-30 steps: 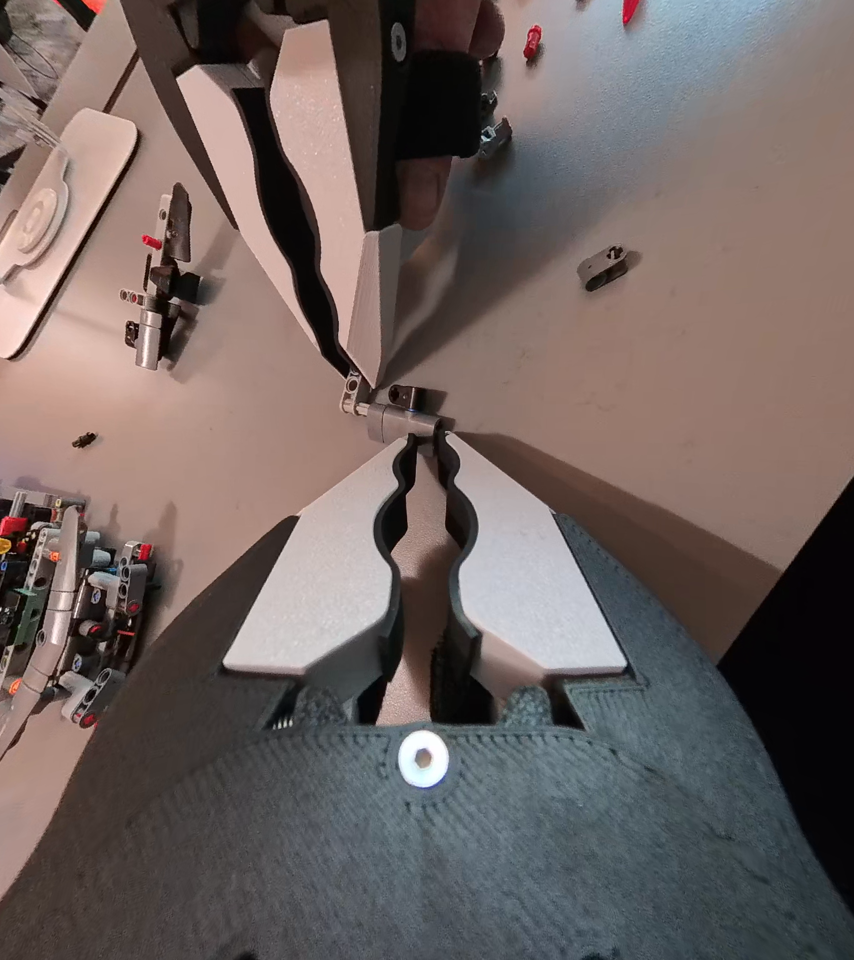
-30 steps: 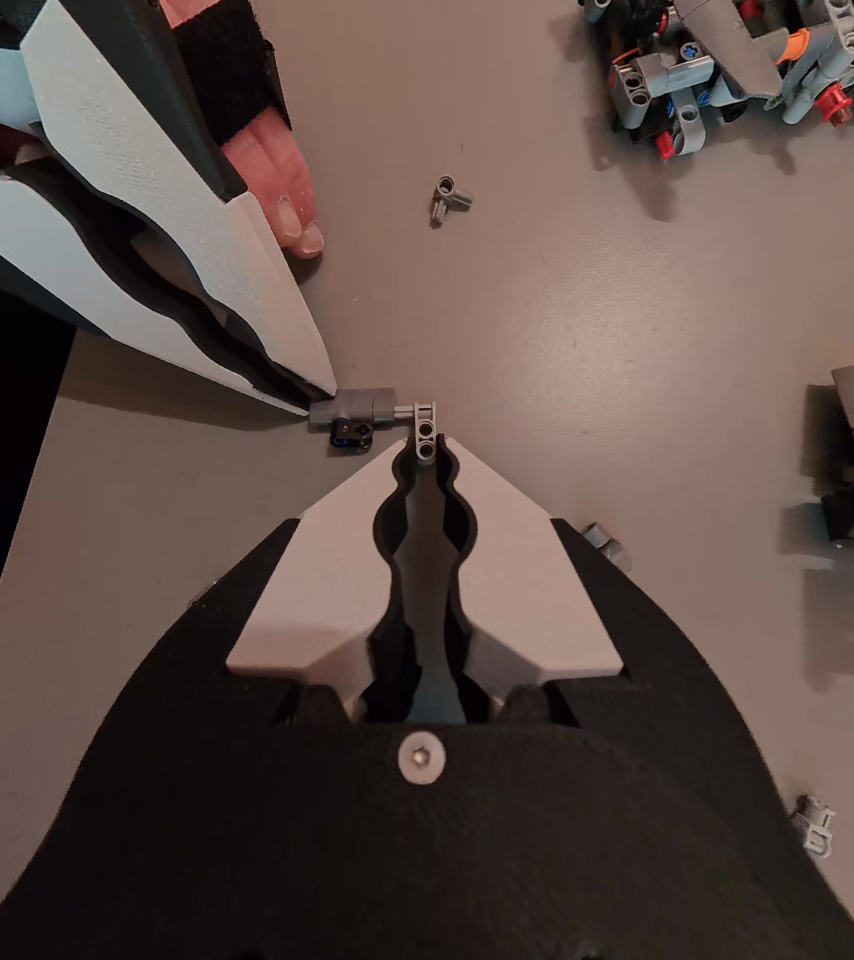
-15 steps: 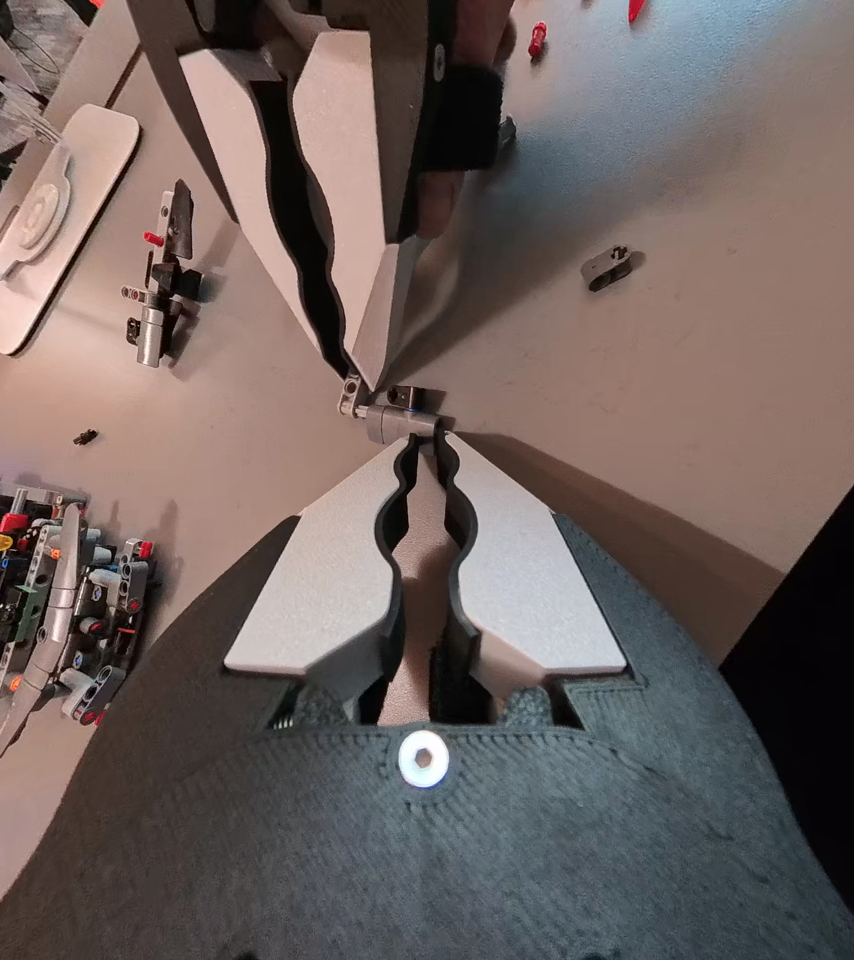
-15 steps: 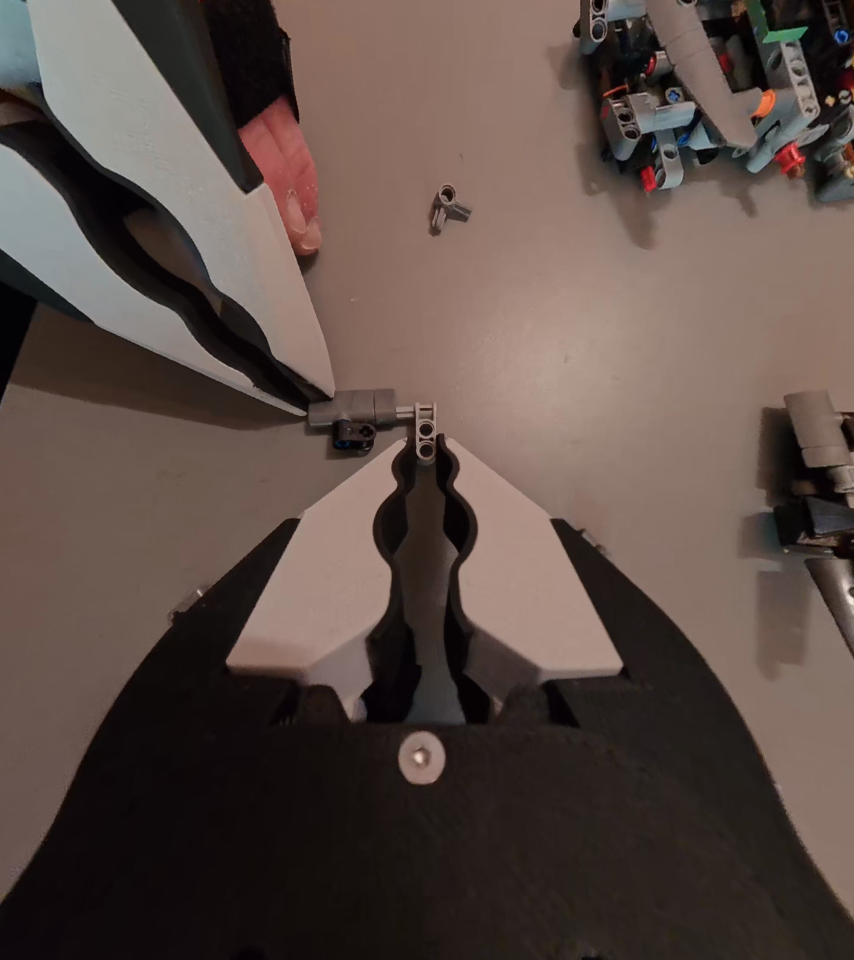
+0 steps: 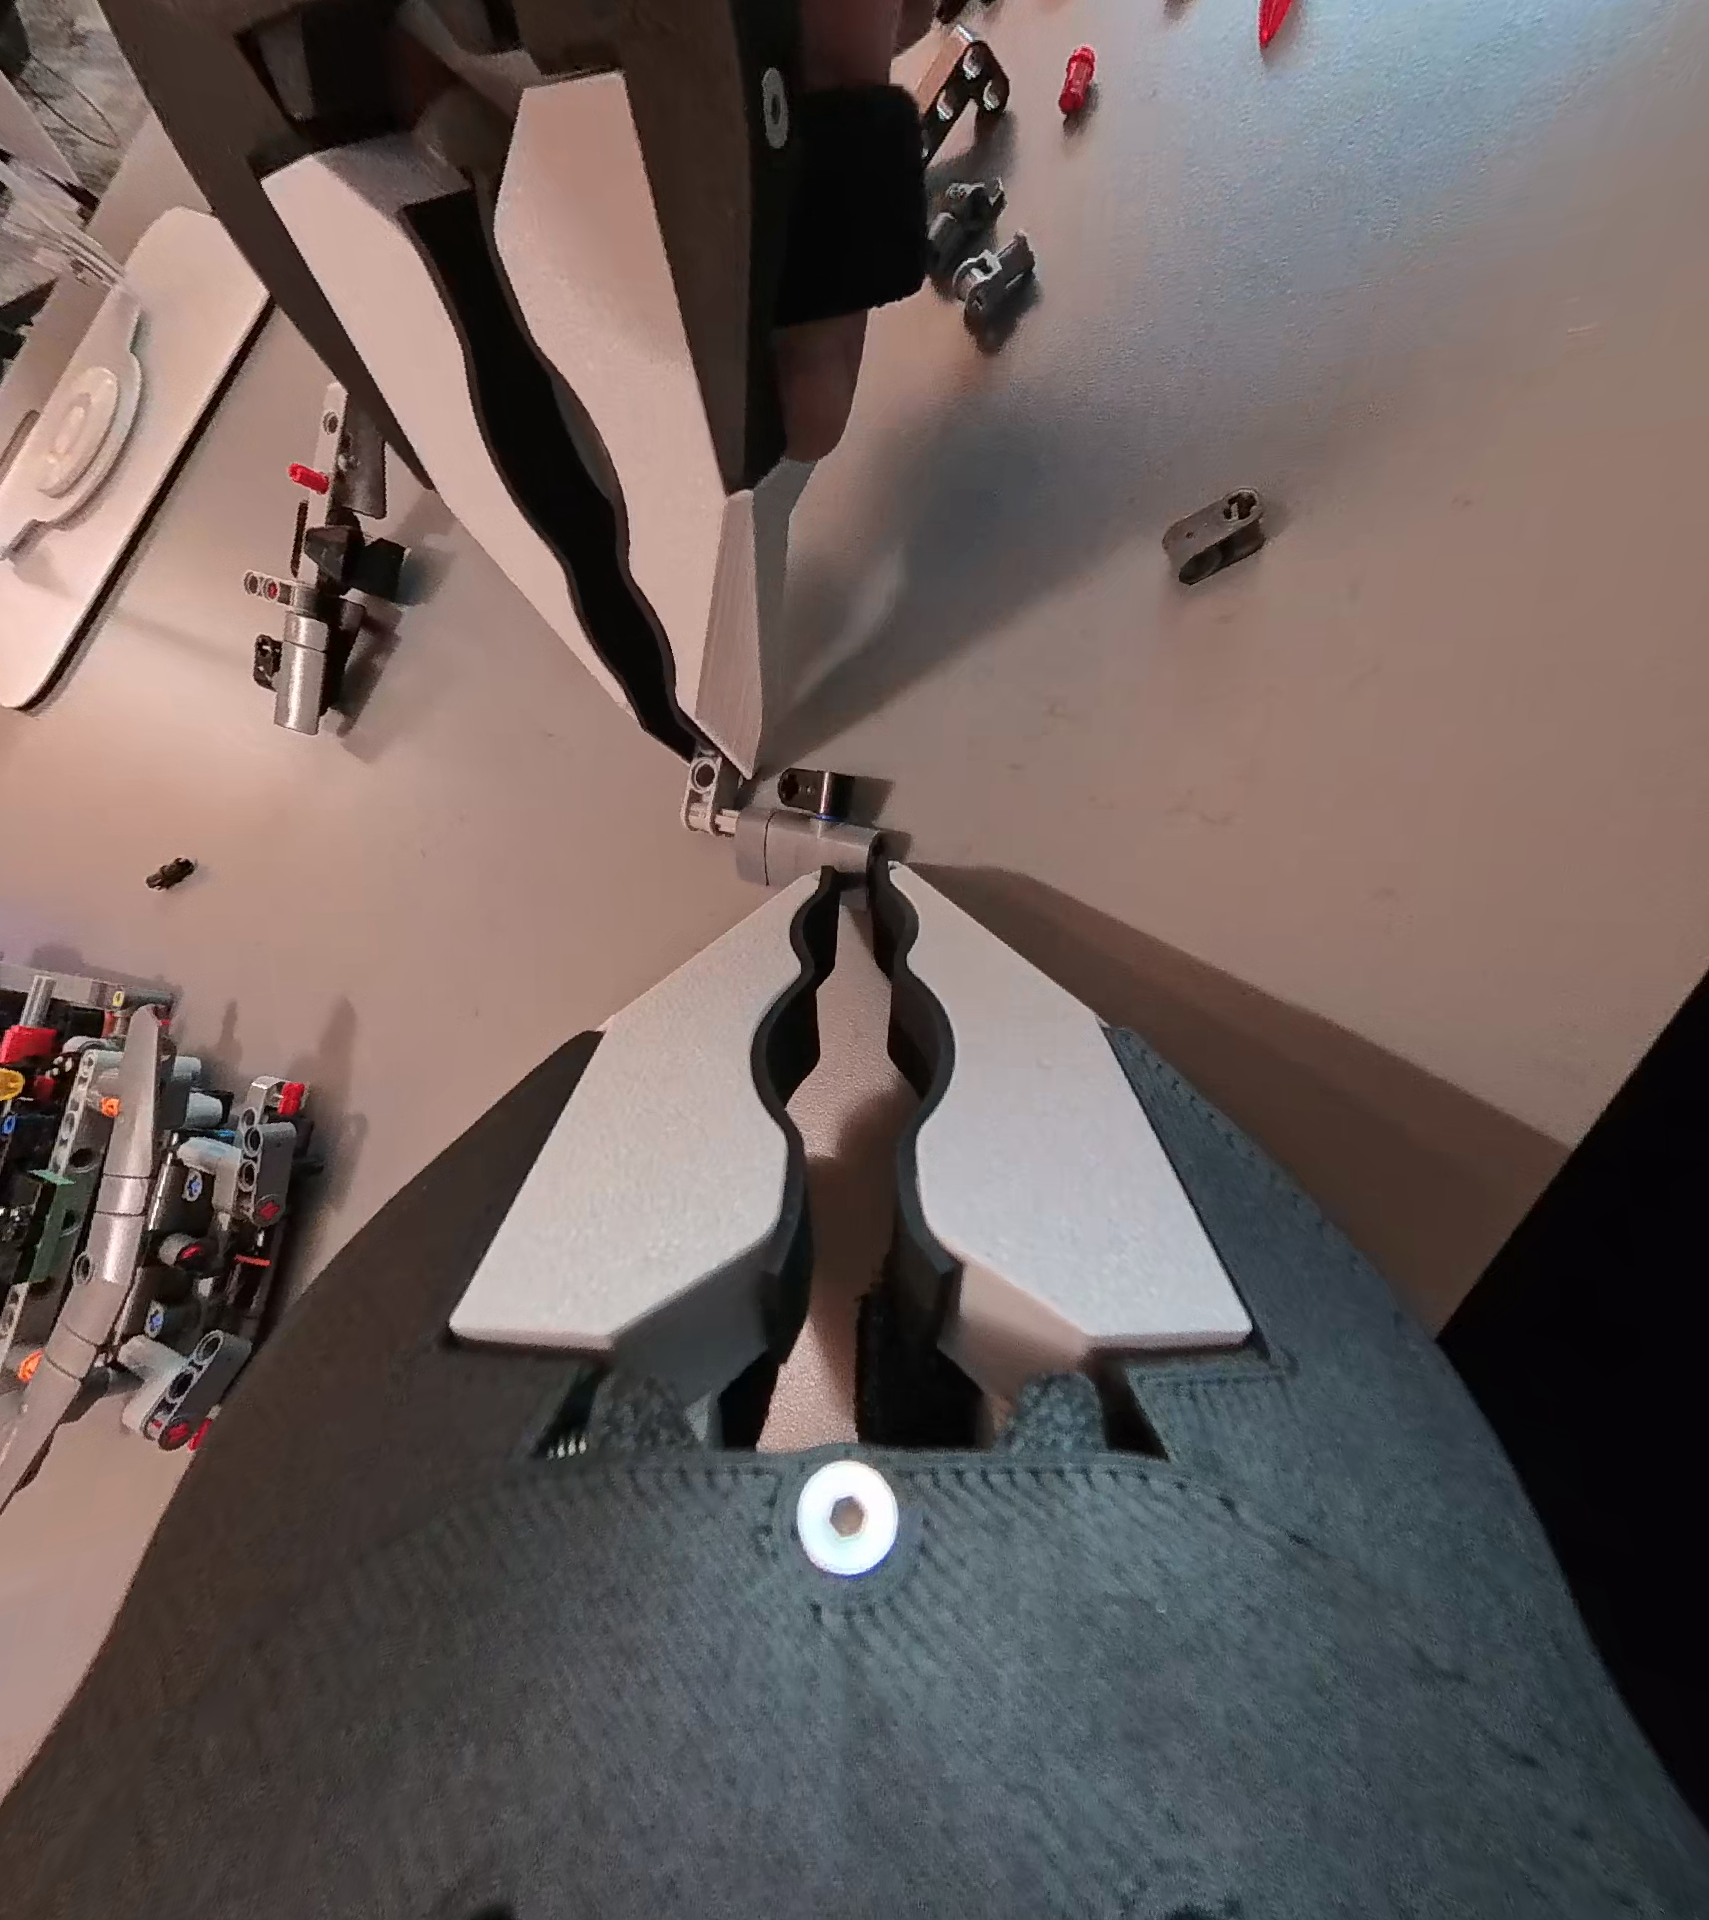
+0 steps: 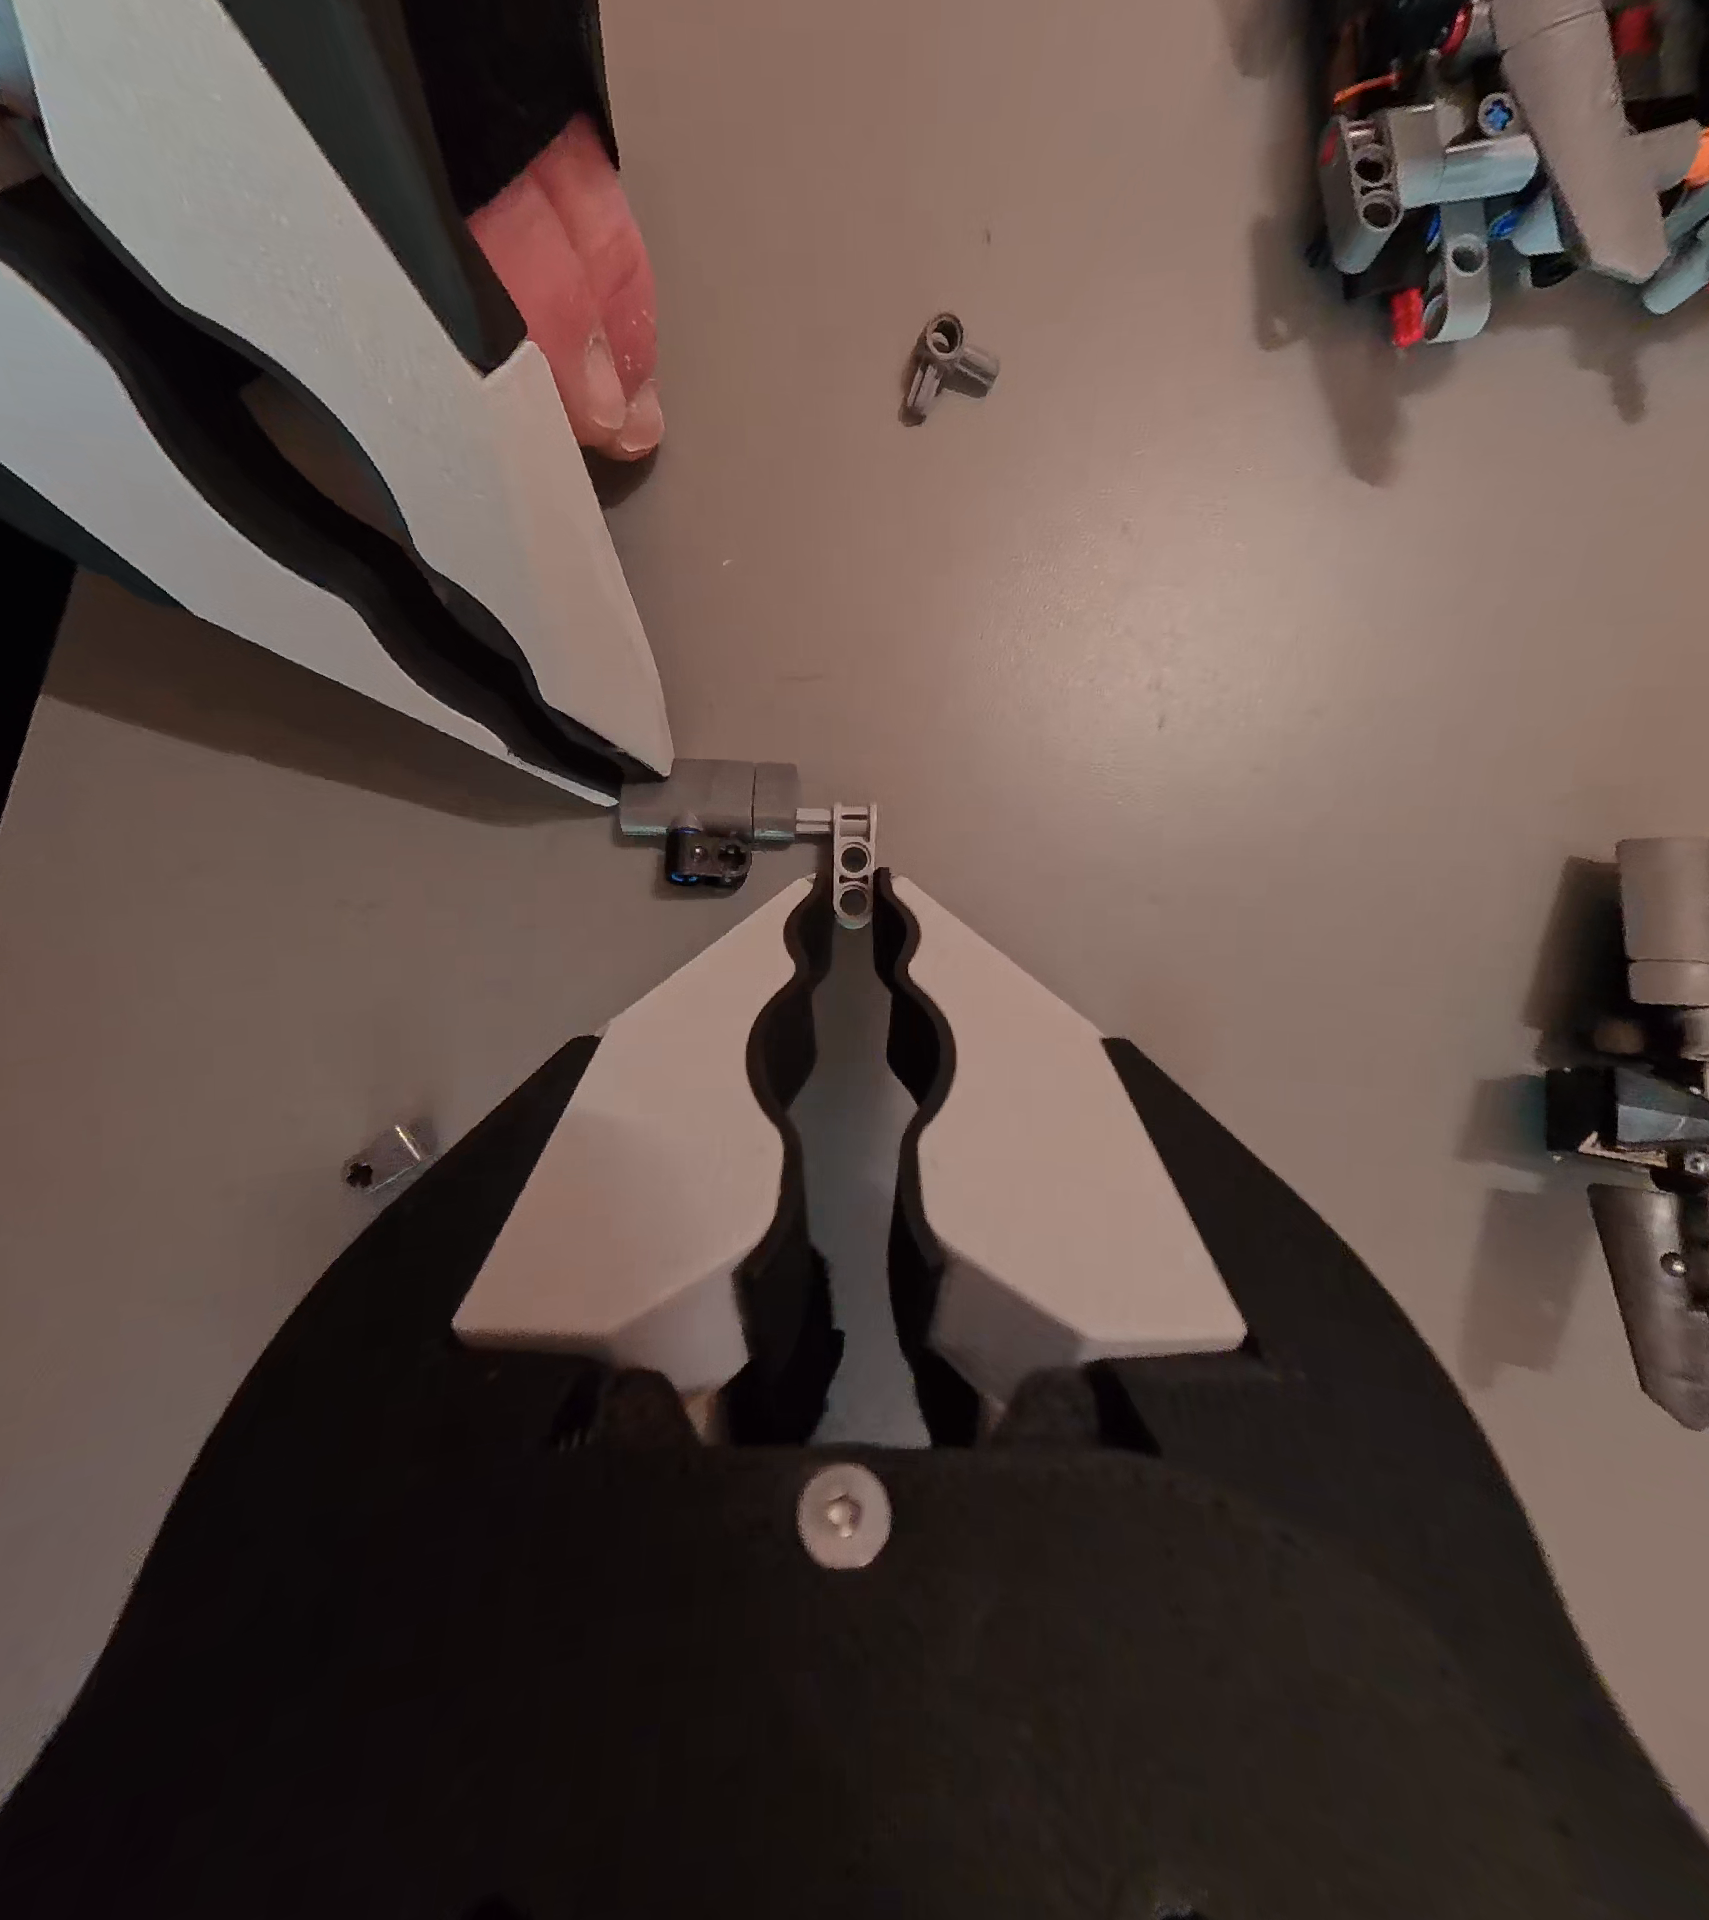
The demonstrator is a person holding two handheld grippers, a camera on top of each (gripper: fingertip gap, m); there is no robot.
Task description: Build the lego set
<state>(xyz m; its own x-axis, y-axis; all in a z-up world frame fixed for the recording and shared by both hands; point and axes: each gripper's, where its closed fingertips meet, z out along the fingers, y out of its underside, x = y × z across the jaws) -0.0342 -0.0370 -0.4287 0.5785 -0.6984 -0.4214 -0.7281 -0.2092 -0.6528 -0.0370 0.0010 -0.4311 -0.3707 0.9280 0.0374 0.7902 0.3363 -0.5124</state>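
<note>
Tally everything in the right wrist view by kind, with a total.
Claws: 2, left claw and right claw, both gripping the small grey assembly.
Lego assemblies: 3, that one, the grey-and-black winged one, the large multicoloured one.
Loose lego pieces: 2, grey angled connector, small grey block.
Total: 7.

No writing, number or brand can be read anywhere; the pad [image 5: 60, 457] at the table's [image 5: 1349, 727] far left edge bears only an embossed ring.

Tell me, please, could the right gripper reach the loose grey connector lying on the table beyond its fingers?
Probably yes: the grey connector lies in open table, but the right gripper is shut on the light grey liftarm.
</note>
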